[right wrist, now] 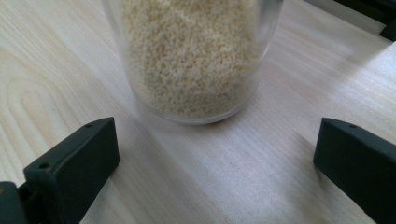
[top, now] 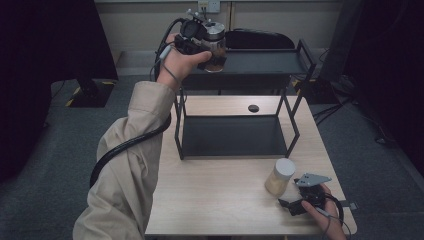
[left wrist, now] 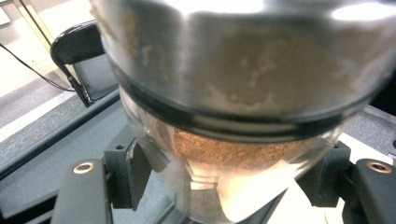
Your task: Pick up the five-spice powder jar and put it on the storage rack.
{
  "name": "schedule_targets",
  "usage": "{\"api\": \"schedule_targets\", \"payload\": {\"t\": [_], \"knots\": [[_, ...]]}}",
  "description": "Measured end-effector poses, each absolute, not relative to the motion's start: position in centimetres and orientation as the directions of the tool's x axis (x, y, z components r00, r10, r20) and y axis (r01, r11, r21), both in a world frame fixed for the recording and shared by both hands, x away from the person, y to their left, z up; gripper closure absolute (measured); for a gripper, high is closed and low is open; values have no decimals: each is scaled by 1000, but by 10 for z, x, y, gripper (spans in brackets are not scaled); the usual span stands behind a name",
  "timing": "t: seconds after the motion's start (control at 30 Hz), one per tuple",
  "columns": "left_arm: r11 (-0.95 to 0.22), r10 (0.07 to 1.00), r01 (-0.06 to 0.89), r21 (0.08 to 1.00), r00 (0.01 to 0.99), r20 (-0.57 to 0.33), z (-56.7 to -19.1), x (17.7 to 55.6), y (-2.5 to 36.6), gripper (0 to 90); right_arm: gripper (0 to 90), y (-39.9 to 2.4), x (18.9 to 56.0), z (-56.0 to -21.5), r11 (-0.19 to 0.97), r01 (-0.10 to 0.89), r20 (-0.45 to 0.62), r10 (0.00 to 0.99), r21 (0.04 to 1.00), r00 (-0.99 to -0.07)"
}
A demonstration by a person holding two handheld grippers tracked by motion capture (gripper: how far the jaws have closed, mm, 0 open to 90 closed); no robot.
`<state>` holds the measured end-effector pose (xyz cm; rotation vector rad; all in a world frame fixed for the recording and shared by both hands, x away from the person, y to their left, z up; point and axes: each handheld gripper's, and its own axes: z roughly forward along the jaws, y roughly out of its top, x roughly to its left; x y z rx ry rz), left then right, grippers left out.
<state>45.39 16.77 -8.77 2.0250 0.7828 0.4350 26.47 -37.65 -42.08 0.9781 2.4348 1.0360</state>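
High view first, going left to right: the left gripper (top: 212,50) is up at top center of the frame, clamped on a jar of brown powder (top: 215,47) with a metal lid, held over the top shelf of the black rack (top: 260,65). In the left gripper view the pads (left wrist: 133,170) pinch the glass low on the body, under the lid (left wrist: 243,51), so the heavy top could tip if the hand twists, or the base could clip the shelf rim going in. Lower right of the frame, the right gripper (top: 300,202) sits on the table (top: 215,200) with jaws wide, just short of the jar of pale grains (top: 280,176). A careless push forward could knock it over.
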Motion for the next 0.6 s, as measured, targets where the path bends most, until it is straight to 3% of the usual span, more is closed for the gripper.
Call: {"api": "schedule_targets", "payload": {"t": [0.6], "knots": [[-387,729,394,833,684,15,-103,473,169,300,0,-376,265,-421,503,468,-23,699,727,-715]]}}
